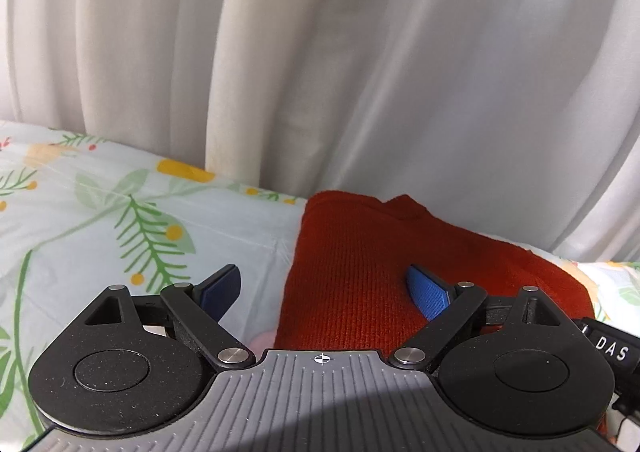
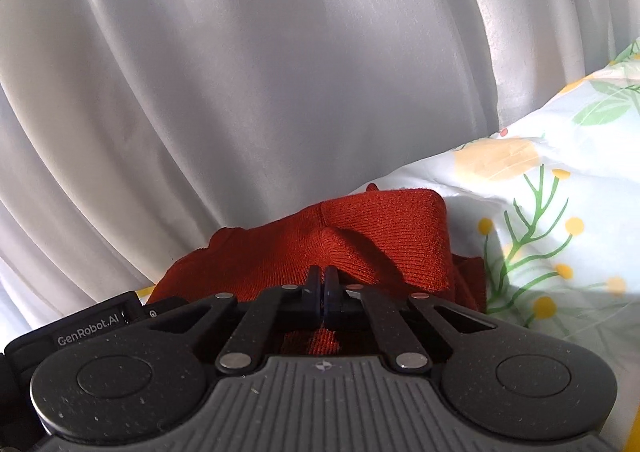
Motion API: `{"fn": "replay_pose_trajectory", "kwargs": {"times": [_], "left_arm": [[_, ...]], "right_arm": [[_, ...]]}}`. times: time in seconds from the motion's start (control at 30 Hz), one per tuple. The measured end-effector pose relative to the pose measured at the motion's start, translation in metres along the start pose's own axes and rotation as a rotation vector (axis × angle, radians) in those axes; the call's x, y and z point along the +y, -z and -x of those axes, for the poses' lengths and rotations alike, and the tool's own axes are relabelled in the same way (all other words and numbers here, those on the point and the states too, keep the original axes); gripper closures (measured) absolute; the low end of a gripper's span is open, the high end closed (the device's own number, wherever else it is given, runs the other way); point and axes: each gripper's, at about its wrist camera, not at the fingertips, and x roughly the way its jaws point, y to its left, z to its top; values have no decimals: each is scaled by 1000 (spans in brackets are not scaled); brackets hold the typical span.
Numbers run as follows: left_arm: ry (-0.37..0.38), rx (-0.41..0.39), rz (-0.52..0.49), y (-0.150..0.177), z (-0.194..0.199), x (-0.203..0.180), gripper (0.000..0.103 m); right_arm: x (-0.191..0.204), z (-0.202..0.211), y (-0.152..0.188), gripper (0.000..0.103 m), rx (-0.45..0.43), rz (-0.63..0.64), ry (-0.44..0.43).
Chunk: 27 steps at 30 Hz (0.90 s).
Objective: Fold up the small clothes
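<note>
On bedsheet, 1 red knit, 2 claws

Near edge of the red knit garment behind the left tongs; pinch contents of the right tongs unclear.

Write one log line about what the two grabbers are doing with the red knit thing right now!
left gripper: open, over red knit garment | right gripper: shut on garment fold | surface: floral sheet | behind: white curtain

The left gripper has black linkage arms with silver round rivets, blue ribbed pads, and a grey ridged body carrying a small crosshair mark. The right gripper looks alike; beside its body, white "GenRobot.AI" lettering.
</note>
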Motion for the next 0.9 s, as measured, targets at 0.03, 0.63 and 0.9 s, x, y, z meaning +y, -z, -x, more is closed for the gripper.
{"fn": "replay_pose_trajectory", "kwargs": {"times": [0.03,0.63,0.9], "left_arm": [[1,-10,18,1,1,3,9],[188,164,41,51,136,76,4],[68,239,-66,61,121,66,5]], "right_arm": [[1,0,1,103,-7,3,0],[-43,151,45,58,127,-202,-124],[-52,131,54,91,202,-345,-230]]}}
